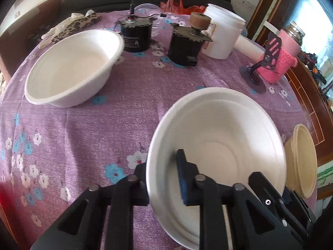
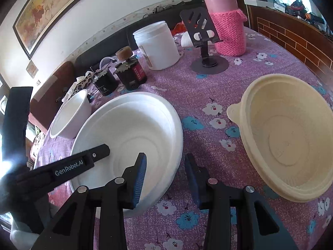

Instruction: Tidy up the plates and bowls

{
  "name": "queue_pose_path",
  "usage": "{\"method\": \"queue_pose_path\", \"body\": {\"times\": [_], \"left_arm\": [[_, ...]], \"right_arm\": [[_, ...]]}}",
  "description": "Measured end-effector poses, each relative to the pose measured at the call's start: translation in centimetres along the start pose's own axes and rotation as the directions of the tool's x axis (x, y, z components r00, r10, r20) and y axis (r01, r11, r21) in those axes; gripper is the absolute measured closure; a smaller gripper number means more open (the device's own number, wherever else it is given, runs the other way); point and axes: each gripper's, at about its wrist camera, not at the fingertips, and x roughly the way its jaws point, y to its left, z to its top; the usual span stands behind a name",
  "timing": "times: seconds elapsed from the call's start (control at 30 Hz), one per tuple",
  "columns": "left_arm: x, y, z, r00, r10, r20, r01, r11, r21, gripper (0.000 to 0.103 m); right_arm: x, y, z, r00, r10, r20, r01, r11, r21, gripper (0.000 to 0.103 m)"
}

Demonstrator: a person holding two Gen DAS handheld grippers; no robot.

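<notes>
Nearest the viewer, the left gripper (image 1: 161, 163) is clamping the near rim of a large white bowl (image 1: 218, 129): one black finger is sitting outside the wall and the blue-padded finger inside, with the jaws closed tight on the edge. This bowl is sitting on a purple flowered tablecloth (image 1: 87, 129), in the middle of the table's near side.

The right gripper (image 2: 165, 158) is straddling the same bowl's opposite rim. Its jaws are standing apart, one blue pad hanging inside the bowl and the other outside over the cloth, neither clearly pressing on the rim.

A smaller white bowl (image 1: 72, 66) is resting well apart to the left, near the table's left edge, with a wide stretch of bare cloth lying between the two white bowls. A cream bowl (image 2: 291, 137) with a small tab on its rim is sitting to the right, close to the table's right edge; a narrower strip of bare cloth is separating it from the large white bowl.

Clutter is crowding the far side of the table: two black motors (image 1: 137, 35), a white tub (image 1: 222, 35), a dark phone stand (image 2: 205, 41) and a pink knit-sleeved flask (image 2: 226, 27), all standing clear of the bowls.
</notes>
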Motion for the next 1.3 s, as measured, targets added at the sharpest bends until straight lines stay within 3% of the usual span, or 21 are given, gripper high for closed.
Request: {"method": "queue_pose_path", "body": {"times": [0.1, 0.23, 0.63, 1.03, 1.3], "left_arm": [[-0.5, -0.6, -0.4, 1.0, 0.009, 0.021, -0.009, 1.0, 0.027, 0.095], [-1.3, -0.6, -1.1, 0.999, 0.026, 0.037, -0.027, 0.999, 0.027, 0.095], [-5.9, 0.0, -4.3, 0.979, 0.148, 0.14, -0.159, 0.985, 0.068, 0.093], [-6.5, 2.7, -6.2, 0.98, 0.163, 0.116, -0.163, 0.987, -0.012, 0.092], [-9.5, 3.5, -9.1, 0.951, 0.242, 0.191, -0.234, 0.97, -0.063, 0.091]], "right_arm": [[0.3, 0.1, -0.1, 1.0, 0.015, -0.008, -0.015, 1.0, -0.002, 0.081], [0.1, 0.1, -0.2, 0.999, 0.035, 0.001, -0.035, 0.999, 0.005, 0.083], [-1.3, 2.1, -0.9, 0.993, 0.109, 0.045, -0.107, 0.993, -0.052, 0.087], [-1.3, 4.5, -2.1, 0.987, 0.16, 0.027, -0.156, 0.98, -0.125, 0.087], [-2.2, 6.4, -3.0, 0.973, 0.23, 0.017, -0.223, 0.959, -0.172, 0.087]]}}
